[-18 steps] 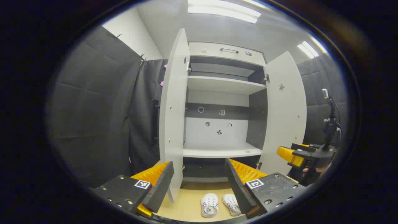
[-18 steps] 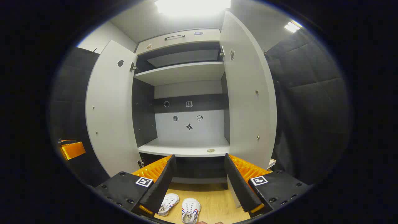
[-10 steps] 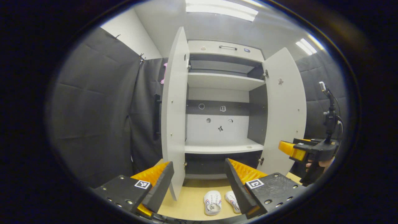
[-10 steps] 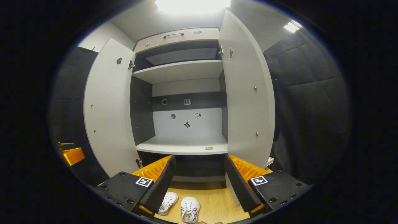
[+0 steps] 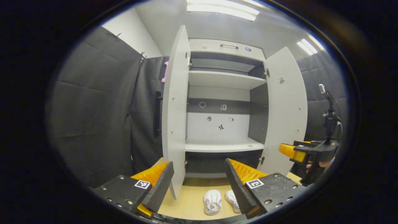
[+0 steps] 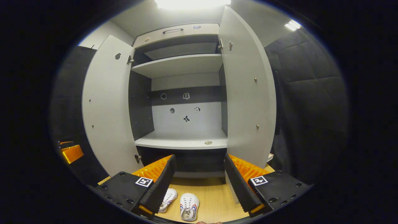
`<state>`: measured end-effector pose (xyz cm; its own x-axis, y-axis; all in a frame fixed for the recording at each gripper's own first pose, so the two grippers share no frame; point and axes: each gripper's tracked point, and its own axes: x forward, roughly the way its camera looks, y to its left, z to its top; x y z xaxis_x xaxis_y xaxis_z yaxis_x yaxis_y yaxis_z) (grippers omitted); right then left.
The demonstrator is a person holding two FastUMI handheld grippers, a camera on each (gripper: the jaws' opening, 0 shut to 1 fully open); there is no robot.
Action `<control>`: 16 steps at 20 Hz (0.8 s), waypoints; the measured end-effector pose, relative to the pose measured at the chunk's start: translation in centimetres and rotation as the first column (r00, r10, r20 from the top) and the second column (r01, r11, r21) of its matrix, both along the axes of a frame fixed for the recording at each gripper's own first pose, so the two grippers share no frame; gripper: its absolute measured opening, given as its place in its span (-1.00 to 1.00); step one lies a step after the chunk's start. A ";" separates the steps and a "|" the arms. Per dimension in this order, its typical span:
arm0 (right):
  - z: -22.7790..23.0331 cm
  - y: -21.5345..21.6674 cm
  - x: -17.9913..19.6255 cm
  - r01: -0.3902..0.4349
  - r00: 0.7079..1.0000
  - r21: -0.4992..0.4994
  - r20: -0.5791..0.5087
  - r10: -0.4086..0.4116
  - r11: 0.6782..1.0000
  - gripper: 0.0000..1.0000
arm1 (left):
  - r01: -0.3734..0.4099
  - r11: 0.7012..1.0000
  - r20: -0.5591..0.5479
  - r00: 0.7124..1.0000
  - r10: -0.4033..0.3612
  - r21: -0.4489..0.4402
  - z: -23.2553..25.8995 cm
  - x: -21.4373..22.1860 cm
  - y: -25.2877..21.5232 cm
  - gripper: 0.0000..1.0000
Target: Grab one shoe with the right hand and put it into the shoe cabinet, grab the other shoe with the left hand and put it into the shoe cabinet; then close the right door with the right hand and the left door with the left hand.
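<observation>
A tall shoe cabinet (image 5: 224, 79) stands with both doors swung wide in the left gripper view, its pale shelves bare apart from a small round object near the front edge of the lower shelf (image 5: 222, 146). The left door (image 5: 175, 109) is seen almost edge-on at the middle of the frame, while the right door (image 5: 286, 109) opens toward the camera's right.

On the wooden floor (image 5: 189, 202) in front of the cabinet lie two white shoes with coloured side stripes, side by side and toes pointing toward the cabinet — the left shoe (image 5: 212, 202) in full view, the right shoe (image 5: 232, 200) partly hidden behind a finger of the left gripper (image 5: 199, 183). That gripper hangs above the floor with its fingers spread wide and nothing between them.

At the right edge of the same view the right gripper (image 5: 306, 152) is held in a person's hand (image 5: 320, 165), level with the lower shelf and just beside the right door; a stand with a small device on top rises behind it.

From the right gripper view, the same pair sits low in the frame — one shoe (image 6: 189, 211) plain to see, the other (image 6: 168, 199) half covered by a finger. The right gripper (image 6: 199, 183) is likewise spread wide and empty, well above both shoes, facing the cabinet's open middle.
</observation>
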<state>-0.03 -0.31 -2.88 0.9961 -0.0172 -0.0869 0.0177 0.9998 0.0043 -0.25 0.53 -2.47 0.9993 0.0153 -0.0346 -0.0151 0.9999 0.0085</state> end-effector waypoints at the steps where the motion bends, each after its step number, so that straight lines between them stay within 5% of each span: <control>1: -0.3 0.0 0.1 -0.001 1.000 -0.001 -0.012 0.001 1.000 0.96 | 0.001 1.000 -0.003 1.000 -0.001 -0.003 -0.2 0.0 0.0 0.87; 16: -7.1 3.2 3.7 -0.108 0.964 0.015 -0.243 0.108 0.994 0.96 | 0.032 0.999 -0.085 0.996 -0.032 -0.004 -4.1 0.7 -0.1 0.89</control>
<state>3.62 2.88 -10.01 0.9410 0.0897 -0.3264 -0.0896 0.9959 0.0154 0.42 0.38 -6.54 0.9926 -0.0170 -0.1198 0.0178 0.9998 0.0055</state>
